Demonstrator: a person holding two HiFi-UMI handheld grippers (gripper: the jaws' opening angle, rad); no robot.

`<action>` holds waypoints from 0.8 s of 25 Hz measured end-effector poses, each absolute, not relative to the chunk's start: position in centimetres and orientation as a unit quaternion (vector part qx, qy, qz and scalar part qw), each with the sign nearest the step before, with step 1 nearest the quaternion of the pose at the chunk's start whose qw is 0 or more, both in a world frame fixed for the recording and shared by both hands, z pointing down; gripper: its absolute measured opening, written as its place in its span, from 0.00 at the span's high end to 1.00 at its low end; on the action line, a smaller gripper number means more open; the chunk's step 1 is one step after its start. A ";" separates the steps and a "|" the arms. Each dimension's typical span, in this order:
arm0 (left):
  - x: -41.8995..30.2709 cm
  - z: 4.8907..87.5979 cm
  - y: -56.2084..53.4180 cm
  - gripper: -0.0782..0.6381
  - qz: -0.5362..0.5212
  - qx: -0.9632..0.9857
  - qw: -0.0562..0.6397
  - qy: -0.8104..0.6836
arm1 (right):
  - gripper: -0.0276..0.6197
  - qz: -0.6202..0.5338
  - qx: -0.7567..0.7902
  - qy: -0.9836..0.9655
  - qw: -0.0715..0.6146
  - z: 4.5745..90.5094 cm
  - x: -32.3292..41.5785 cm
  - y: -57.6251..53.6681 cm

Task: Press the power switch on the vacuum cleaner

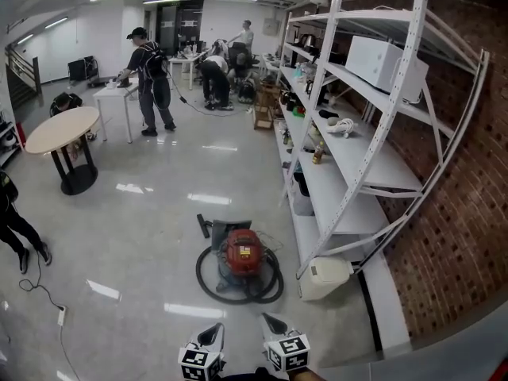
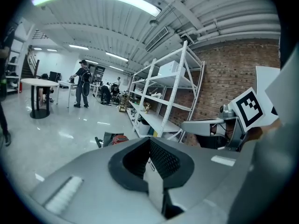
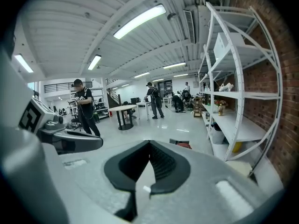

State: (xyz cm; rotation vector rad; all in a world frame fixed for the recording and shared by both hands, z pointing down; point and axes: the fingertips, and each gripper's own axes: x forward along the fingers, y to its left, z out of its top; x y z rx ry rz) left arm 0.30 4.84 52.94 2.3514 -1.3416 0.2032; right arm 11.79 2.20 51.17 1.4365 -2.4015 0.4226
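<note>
Open floor (image 1: 143, 236); shelving (image 1: 353, 161) beside vacuum cleaner (image 1: 241, 252)

To my right I see a white rack (image 1: 373, 133) running along a brick wall (image 1: 456, 213). A white box (image 1: 386, 62) sits on an upper shelf, and a cream appliance (image 1: 325, 278) sits low at the rack's near end. Off to my left stands a round table (image 1: 62, 129). Beyond it a person in a cap (image 1: 151, 78) stands at a white desk (image 1: 111, 94), and further back others (image 1: 216, 78) bend over. A power strip (image 1: 60, 316) lies on the glossy floor (image 1: 143, 213), near someone's legs (image 1: 20, 232) at the left edge.
</note>
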 end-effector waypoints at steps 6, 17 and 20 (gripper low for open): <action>2.2 51.4 6.4 0.87 0.067 0.842 0.198 -0.497 | 0.97 0.141 0.490 -0.846 0.156 50.9 13.8 4.9; 5.6 50.9 8.5 0.87 0.083 0.836 0.176 -0.514 | 0.97 0.118 0.490 -0.848 0.164 50.2 17.4 7.3; 6.5 50.5 8.5 0.87 0.082 0.839 0.171 -0.510 | 0.97 0.118 0.496 -0.845 0.162 50.2 18.8 7.5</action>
